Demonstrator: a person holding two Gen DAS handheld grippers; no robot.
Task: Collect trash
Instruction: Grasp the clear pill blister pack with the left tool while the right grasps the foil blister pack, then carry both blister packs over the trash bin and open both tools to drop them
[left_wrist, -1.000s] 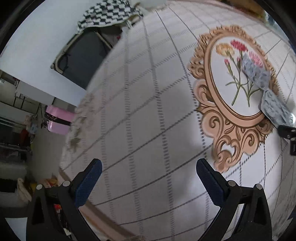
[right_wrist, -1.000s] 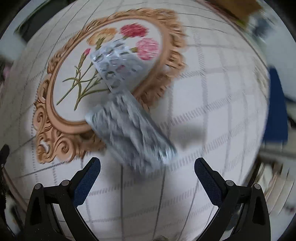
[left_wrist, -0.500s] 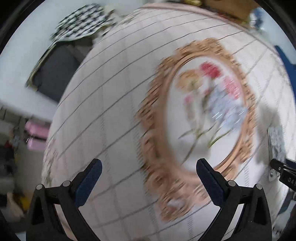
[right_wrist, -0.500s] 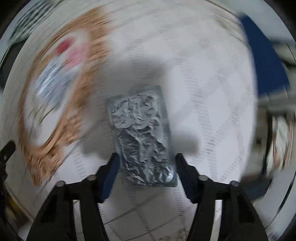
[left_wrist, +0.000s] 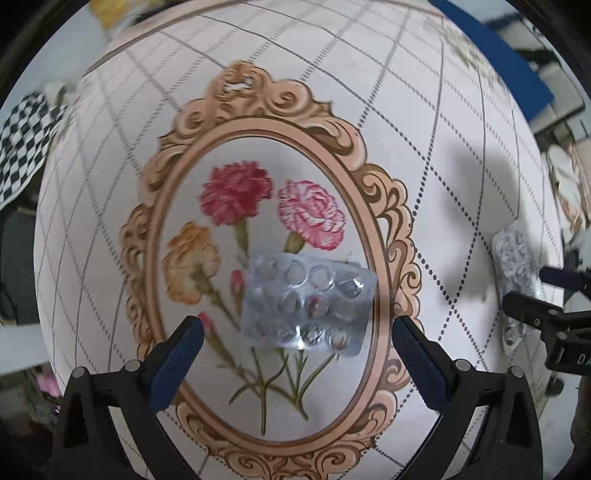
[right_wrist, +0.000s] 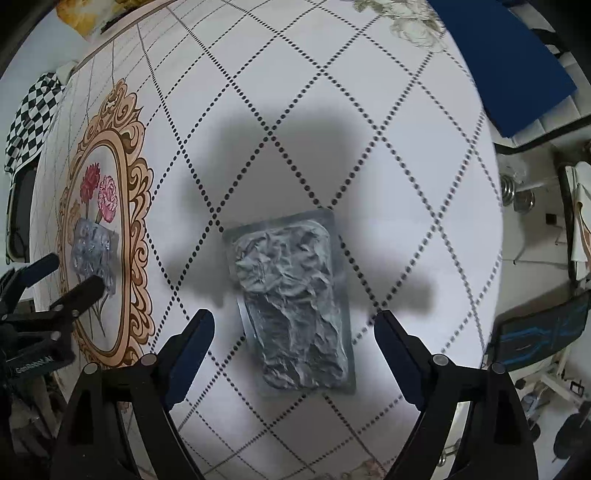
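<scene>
We see one blister pack (left_wrist: 308, 302) lying on the table (left_wrist: 424, 155) inside the printed oval frame (left_wrist: 388, 229). A second pack (right_wrist: 291, 310) lies on the table to its right, outside the frame.

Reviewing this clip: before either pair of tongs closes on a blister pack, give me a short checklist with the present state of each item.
1. Left tongs open wide: ok.
2. Clear blister pack lies between the left fingers, on the flower print: ok.
3. Right tongs opening, pads off the pack: ok.
4. Foil-side blister pack lies flat between the right fingers on the tablecloth: ok.
5. The two packs lie apart, nothing on top of either: ok.
6. Trash bin in view for the drop: not ok, none visible.
</scene>
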